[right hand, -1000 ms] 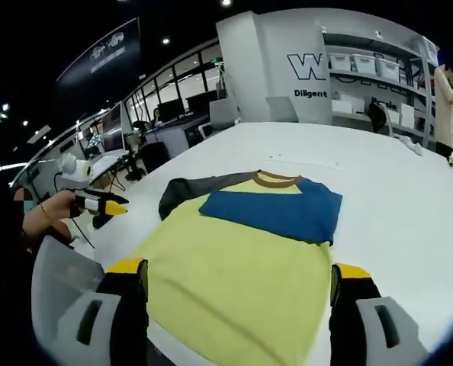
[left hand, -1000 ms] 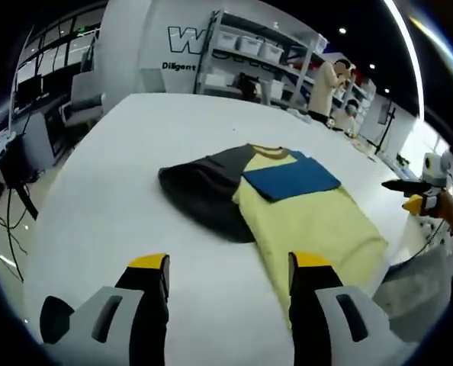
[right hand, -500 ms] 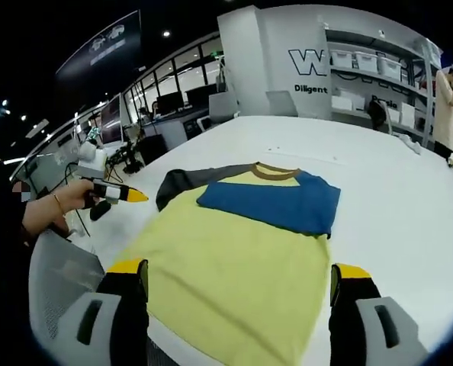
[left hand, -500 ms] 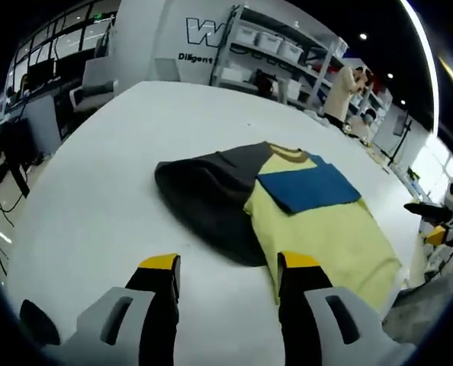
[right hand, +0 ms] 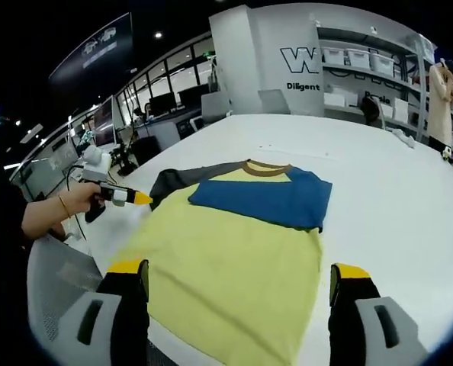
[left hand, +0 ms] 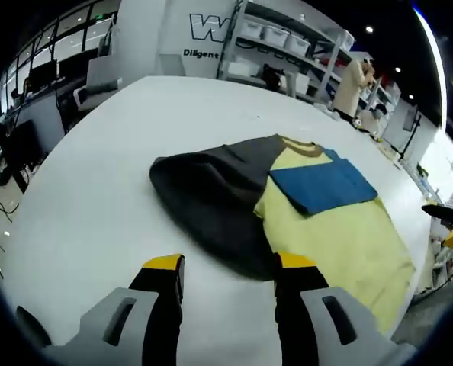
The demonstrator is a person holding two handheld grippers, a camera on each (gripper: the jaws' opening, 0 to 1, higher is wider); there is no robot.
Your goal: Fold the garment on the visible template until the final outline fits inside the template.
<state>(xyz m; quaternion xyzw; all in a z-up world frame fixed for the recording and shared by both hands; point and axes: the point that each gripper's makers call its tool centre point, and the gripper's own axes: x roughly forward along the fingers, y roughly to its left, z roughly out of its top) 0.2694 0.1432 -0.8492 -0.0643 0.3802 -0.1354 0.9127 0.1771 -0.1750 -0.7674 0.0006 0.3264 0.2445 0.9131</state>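
Left gripper (left hand: 225, 263), jaws apart and grasping nothing, is hovering just before the dark grey sleeve (left hand: 211, 194) of the yellow shirt (right hand: 234, 255), which is lying flat on the white table (left hand: 81, 198). Right gripper (right hand: 238, 268), also spread wide, is hanging over the hem; blue sleeve (right hand: 265, 200) folded across chest.

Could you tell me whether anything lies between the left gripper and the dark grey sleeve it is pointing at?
Nothing visible does. Only bare white table lies between the open left gripper and the dark grey sleeve of the garment, which is spread just beyond its jaw tips.
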